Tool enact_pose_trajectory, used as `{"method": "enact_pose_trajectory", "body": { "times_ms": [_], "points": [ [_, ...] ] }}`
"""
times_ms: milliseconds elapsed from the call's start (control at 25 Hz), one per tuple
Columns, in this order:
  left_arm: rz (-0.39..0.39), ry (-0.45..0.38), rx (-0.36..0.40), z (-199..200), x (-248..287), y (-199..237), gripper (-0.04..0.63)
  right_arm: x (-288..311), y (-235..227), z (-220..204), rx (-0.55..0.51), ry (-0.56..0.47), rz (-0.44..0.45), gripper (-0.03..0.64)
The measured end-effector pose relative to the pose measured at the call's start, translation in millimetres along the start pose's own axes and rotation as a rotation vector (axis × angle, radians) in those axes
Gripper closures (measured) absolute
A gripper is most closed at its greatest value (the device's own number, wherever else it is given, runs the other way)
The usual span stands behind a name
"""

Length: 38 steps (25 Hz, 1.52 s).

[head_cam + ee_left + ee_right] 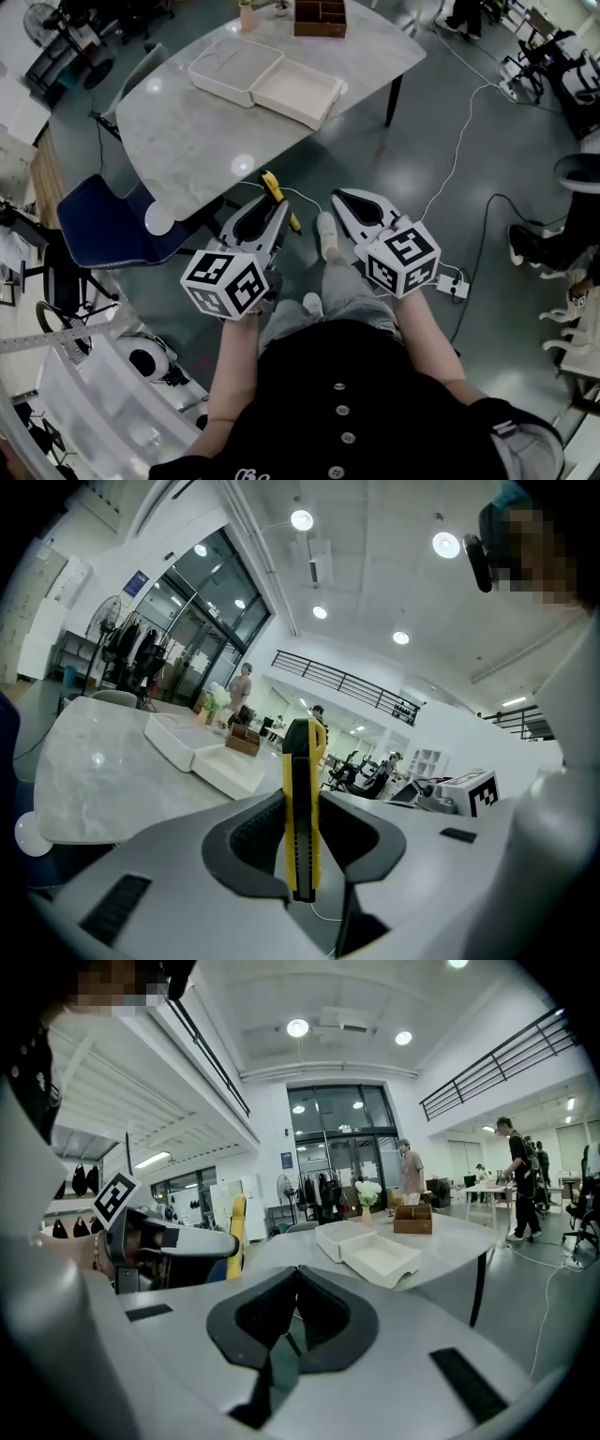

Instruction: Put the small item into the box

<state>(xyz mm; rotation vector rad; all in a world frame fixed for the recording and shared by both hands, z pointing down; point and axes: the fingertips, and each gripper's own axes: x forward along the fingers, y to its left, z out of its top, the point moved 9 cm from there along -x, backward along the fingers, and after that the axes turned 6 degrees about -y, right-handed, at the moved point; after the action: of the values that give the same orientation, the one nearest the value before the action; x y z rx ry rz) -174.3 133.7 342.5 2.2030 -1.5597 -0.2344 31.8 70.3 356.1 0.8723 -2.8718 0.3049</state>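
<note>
The small item is a yellow and black utility knife (275,190). My left gripper (278,208) is shut on it, and the knife (302,808) stands upright between the pads, sticking out past the tips. The open white box (265,81) lies on the grey marble table (187,131), well ahead of both grippers; it also shows as the box (202,752) in the left gripper view and the box (370,1251) in the right gripper view. My right gripper (339,197) is shut with nothing in it, its tips (298,1271) touching. Both grippers hover over the floor, short of the table's near edge.
A blue chair (103,225) stands at the table's near left corner. A wooden organiser (320,17) and a vase (247,14) sit at the table's far end. Cables and a power strip (453,286) lie on the floor to the right. People stand in the background.
</note>
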Motion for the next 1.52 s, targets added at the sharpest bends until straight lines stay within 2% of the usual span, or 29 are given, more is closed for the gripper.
{"method": "enact_pose_trajectory", "body": {
  "times_ms": [280, 480, 840, 1280, 1520],
  "points": [
    [0.041, -0.007, -0.006, 11, 21, 25, 0.469, 42, -18, 7, -0.006, 0.000, 0.061, 0.614],
    [0.045, -0.006, 0.005, 18, 64, 37, 0.469, 68, -57, 14, 0.004, -0.016, 0.071, 0.614],
    [0.081, -0.011, 0.024, 55, 139, 63, 0.469, 123, -126, 46, 0.008, -0.024, 0.102, 0.614],
    [0.104, -0.041, 0.063, 93, 233, 93, 0.469, 195, -201, 79, -0.025, -0.032, 0.194, 0.614],
    [0.127, -0.060, 0.081, 108, 265, 107, 0.469, 224, -228, 90, -0.040, -0.029, 0.236, 0.614]
  ]
}}
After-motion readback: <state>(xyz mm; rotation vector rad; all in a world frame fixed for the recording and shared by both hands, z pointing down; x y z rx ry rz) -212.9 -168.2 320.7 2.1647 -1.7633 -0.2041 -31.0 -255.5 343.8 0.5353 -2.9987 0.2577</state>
